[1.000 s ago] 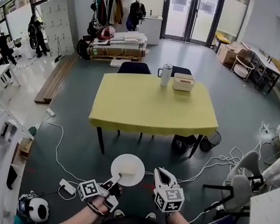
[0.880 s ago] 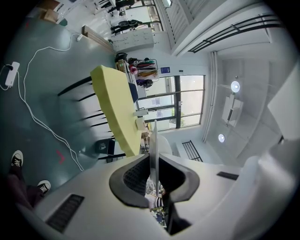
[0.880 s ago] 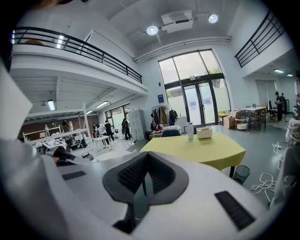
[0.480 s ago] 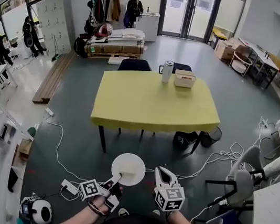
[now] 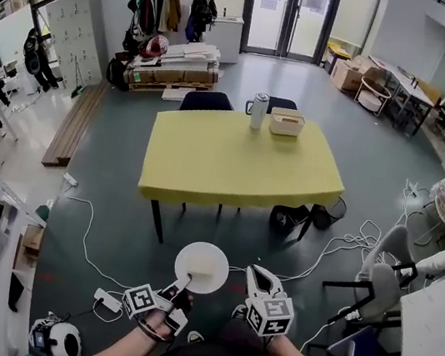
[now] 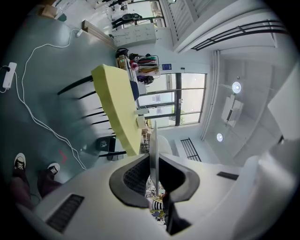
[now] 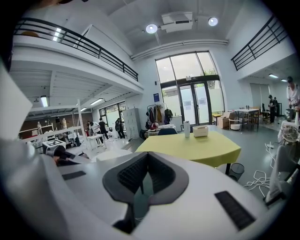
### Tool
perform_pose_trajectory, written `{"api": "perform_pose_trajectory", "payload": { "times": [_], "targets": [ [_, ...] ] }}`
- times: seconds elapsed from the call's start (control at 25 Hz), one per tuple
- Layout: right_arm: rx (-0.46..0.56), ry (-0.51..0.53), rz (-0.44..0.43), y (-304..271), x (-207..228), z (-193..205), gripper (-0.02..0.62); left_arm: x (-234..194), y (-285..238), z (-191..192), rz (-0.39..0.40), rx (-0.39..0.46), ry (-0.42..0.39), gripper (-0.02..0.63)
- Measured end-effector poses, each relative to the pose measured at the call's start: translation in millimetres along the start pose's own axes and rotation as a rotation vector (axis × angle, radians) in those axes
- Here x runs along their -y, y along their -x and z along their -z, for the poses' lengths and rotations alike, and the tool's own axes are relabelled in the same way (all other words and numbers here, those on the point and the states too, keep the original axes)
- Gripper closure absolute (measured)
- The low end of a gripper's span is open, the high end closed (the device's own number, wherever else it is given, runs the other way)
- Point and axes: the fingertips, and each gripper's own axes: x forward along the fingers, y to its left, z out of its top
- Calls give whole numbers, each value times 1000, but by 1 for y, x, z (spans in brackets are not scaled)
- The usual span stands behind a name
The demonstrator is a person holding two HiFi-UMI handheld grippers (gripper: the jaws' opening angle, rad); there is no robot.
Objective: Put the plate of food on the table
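Nearest, two grippers are held low over the grey floor, each with one cube of black-and-white square markers. The left gripper [image 5: 186,281] has its jaws pinching the near rim of the one plate [image 5: 201,267]; in the left gripper view the rim runs edge-on between the dark ribbed pads. The right gripper [image 5: 255,271] hangs just beside it, jaws pressed together at the tips with nothing between them.

The plate is round, white and level, with a pale patch [image 5: 202,279] lying on it close to the jaws; what the food is cannot be made out. It is in the air over the floor, well short of the bench's near edge.

On the floor to the left lie one white power strip [image 5: 107,301] and its cables.

Further on stands one bench [image 5: 233,166] under a yellow cloth. Two things stand on it, both at the middle of its far edge: one metal flask [image 5: 258,110] and, just to its right, one pale box [image 5: 286,123]. Under the right near corner are one dark bag [image 5: 287,218] and one black bin [image 5: 333,208].

Two dark chairs [image 5: 206,101] are drawn up at the far edge. Beyond them are one low stack of boards [image 5: 173,70], one clothes rack [image 5: 163,4] and glass doors [image 5: 288,11]; the print on the door notices is too small to read.
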Motion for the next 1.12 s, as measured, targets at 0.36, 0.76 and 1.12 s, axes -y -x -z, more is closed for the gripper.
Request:
{"api": "perform_pose_trajectory", "payload": {
  "times": [0.36,0.76,1.12],
  "targets": [
    [-7,-1,-14,-41,17,-12,583,-3,-32,-26,-14,8,5,566],
    [11,3,-63,-115,60,-51,583,11,-100,-80,21,67,13,566],
    [20,-19,-92,-169,115,-87,584,31,-168,-112,58,123,41,566]
  ]
}}
